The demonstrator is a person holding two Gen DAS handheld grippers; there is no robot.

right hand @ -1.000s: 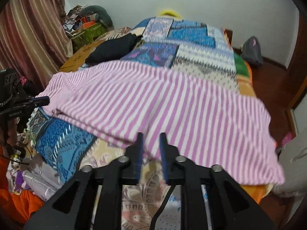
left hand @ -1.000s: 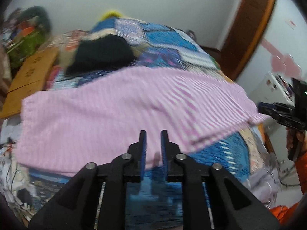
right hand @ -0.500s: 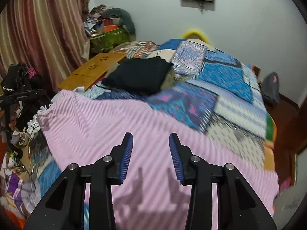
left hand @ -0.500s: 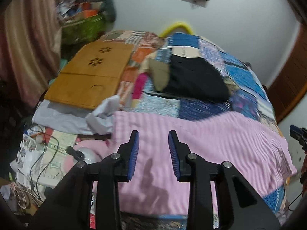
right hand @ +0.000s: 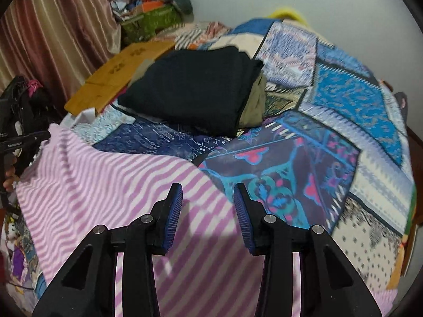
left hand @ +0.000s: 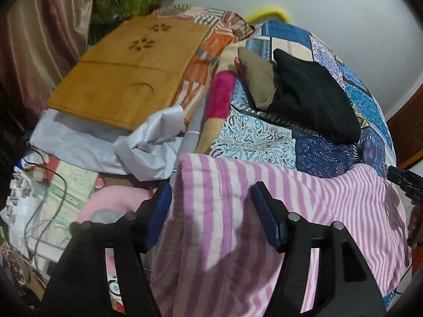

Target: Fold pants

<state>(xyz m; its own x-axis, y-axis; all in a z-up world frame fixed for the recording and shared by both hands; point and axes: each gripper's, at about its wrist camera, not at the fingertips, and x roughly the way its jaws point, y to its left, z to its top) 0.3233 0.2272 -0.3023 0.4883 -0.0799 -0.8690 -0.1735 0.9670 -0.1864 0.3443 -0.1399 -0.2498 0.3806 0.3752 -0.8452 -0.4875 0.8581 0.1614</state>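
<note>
The bed [right hand: 343, 100] carries the striped pants [left hand: 264, 211], spread along its near edge. Both left gripper [left hand: 211, 200] and right gripper [right hand: 208, 198] are held open, empty. Matching corners should be pinched together. Only the left view shows the hem seam.

Striped pants [left hand: 277, 211] (pink) on quilt [left hand: 304, 137]

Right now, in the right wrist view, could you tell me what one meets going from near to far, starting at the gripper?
Right gripper with its jaws apart, pink-and-white striped pants, blue patterned patchwork quilt, folded black garment, green box of clutter against the wall.
</note>
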